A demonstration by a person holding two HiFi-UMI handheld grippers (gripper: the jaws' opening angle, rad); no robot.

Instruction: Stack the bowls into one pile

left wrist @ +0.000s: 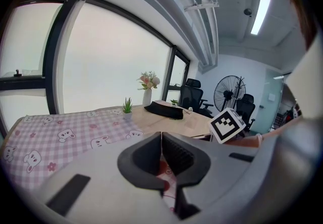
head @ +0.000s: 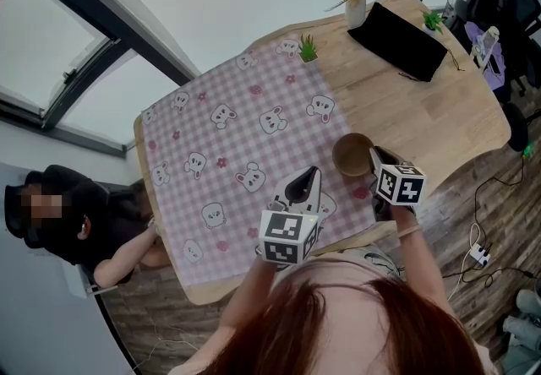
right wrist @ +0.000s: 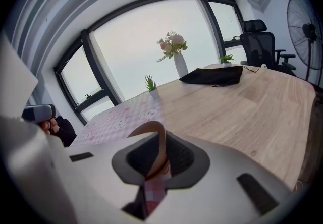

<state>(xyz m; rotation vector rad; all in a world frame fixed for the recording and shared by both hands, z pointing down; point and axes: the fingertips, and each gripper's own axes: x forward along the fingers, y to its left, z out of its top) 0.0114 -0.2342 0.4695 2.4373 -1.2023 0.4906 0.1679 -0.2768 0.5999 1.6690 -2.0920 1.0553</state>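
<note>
Bowls are meant to end up in one pile, yet you have only one brown bowl (head: pixel 352 154) in sight. It sits on the surface (head: pixel 439 116) near your edge, at the right border of the checked cloth (head: pixel 228 141). Whether it is a single bowl or several already nested, none of the views settles. No loose bowl shows anywhere else on the cloth or the bare wood, so the stacking is probably finished or nearly so. What seems left is to set this one down and let go.

Your right tool (head: pixel 377 160) is clamped on the bowl's near rim. In the right gripper view the thin wall (right wrist: pixel 157 140) runs up between the ribbed black pads, pinched from both sides, with pink check showing below. Your left tool (head: pixel 311 177) is closed on nothing. In the left gripper view (left wrist: pixel 161 155) its pads meet along a straight seam, and only cloth shows underneath. It hangs just beside the bowl, to its left and apart from it.

The bowl is round, with a thin, smooth, matte tan wall and a curved lip. It looks light and rigid, though the material cannot be told for sure. The cloth is a soft pink-and-white check printed with small cartoon animals, and it lies flat. The surface beyond it is pale wood with visible grain and a rounded outline. At its far end stand a white vase (head: pixel 356 10) of flowers and a small green plant (head: pixel 308 48).
</note>
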